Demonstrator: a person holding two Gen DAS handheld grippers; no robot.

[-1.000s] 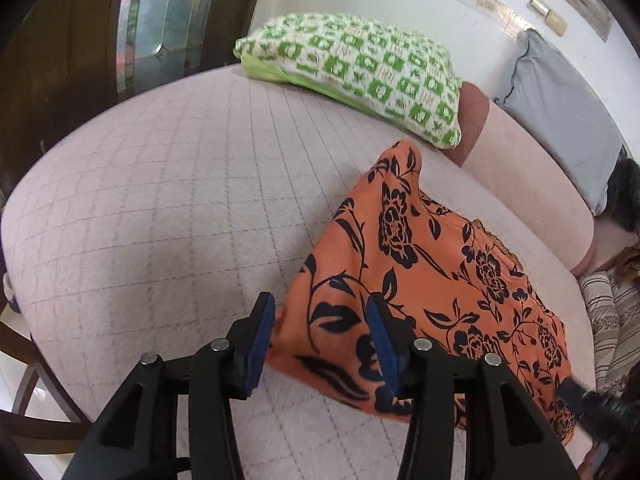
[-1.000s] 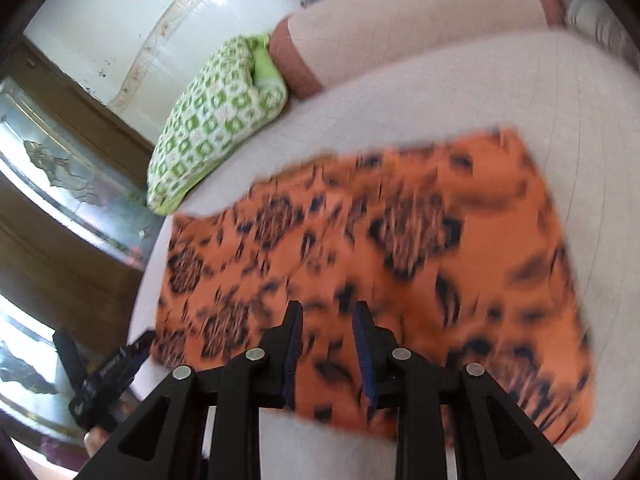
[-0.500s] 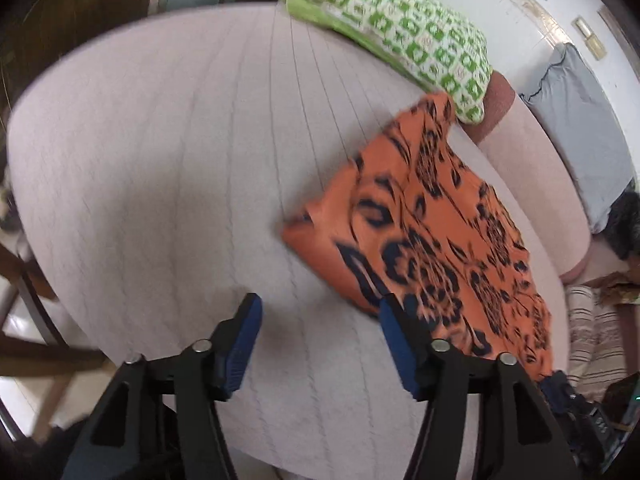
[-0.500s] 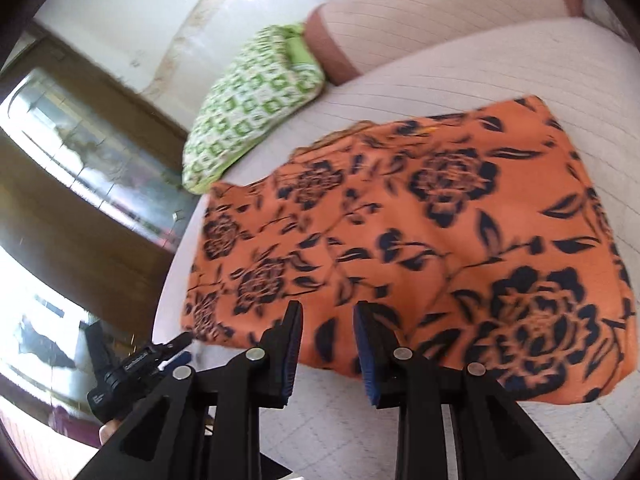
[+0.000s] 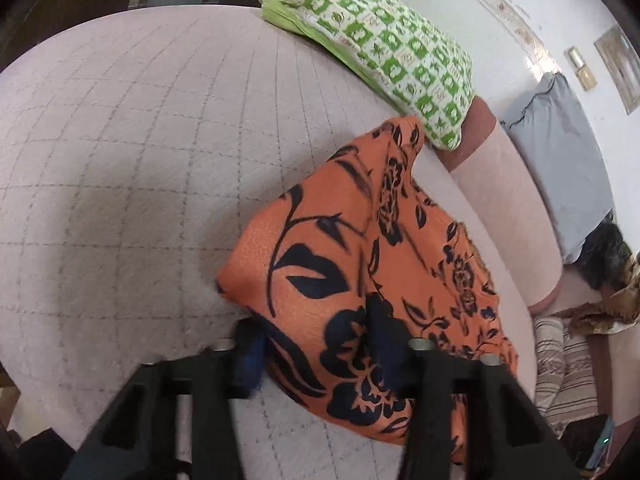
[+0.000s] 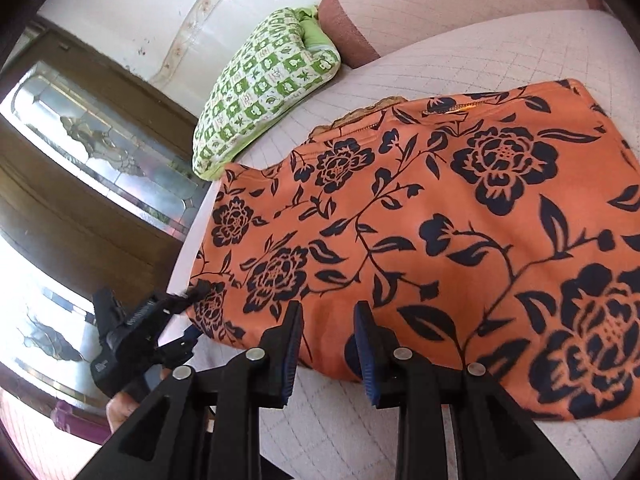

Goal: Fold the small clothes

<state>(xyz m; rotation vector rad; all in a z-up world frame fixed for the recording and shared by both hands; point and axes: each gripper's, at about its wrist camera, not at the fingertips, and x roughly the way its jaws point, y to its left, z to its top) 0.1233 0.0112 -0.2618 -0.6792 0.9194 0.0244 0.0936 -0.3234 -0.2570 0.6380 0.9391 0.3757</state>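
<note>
An orange garment with dark blue flowers lies flat and folded on the pale quilted bed. My left gripper is down at its near left corner; its jaws straddle that corner and are closing, with cloth between them but still a wide gap. In the right wrist view the same garment fills the middle, and the left gripper shows one finger above the corner and one below. My right gripper stands open at the garment's near edge, and that edge lies in its gap, not pinched.
A green-and-white pillow lies behind the garment, with a pink bolster and a grey pillow by the wall. A dark wooden cabinet with glass panels stands past the bed's left edge. Striped cloth lies at the right.
The left gripper pulled back with wide jaws, then came down onto the garment's corner and narrowed around it. The right gripper moved in closer to the near edge; its gap is unchanged.
</note>
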